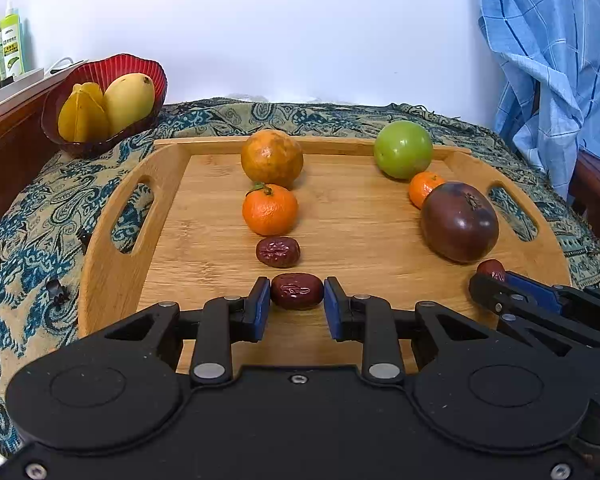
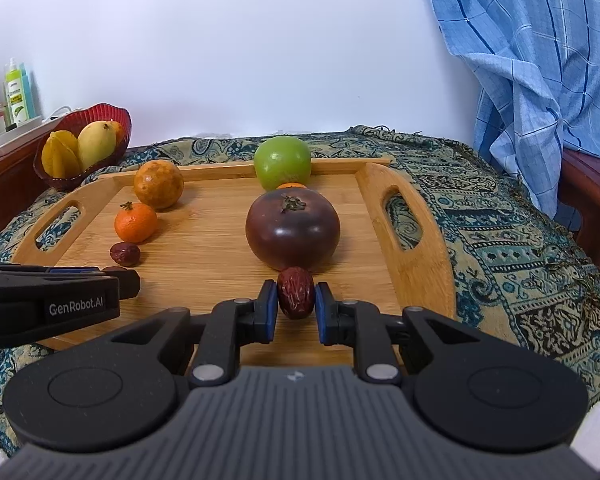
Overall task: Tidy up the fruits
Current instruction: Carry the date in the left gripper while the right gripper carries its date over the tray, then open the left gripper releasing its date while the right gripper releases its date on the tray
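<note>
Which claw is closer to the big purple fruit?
Right. The right claw holds a date right against the purple fruit; the left claw sits farther off, across the tray.

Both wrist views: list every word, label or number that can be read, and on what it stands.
"GenRobot.AI": white lettering on the side of the left claw, seen in the right wrist view.
Green bottle label: print is there, too small and blurred to read.
No other text visible.

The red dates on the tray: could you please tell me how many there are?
3: one in the left gripper, one loose just beyond it, one in the right gripper. None seems hidden.
</note>
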A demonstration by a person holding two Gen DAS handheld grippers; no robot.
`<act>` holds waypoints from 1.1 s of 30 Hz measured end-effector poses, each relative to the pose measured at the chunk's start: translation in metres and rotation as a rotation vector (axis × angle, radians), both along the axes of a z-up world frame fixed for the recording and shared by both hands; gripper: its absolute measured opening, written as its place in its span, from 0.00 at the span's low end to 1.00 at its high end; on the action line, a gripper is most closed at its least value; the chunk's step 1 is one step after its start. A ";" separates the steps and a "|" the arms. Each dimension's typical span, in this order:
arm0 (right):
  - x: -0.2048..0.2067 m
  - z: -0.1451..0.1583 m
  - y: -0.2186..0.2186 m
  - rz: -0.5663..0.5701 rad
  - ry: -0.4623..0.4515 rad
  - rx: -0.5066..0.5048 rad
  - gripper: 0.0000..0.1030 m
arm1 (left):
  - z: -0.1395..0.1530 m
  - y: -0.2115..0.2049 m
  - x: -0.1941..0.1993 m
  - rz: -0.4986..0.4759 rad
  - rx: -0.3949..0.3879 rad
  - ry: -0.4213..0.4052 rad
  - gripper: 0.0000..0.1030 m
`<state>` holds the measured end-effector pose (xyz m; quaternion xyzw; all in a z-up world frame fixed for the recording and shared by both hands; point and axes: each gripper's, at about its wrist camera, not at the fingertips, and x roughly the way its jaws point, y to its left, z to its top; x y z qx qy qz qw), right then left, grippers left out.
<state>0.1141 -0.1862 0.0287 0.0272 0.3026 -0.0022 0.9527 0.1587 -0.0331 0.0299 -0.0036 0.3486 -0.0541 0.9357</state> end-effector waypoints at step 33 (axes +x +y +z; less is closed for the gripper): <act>0.003 -0.003 0.002 0.005 0.018 0.013 0.37 | -0.003 0.000 0.003 0.019 0.004 0.010 0.30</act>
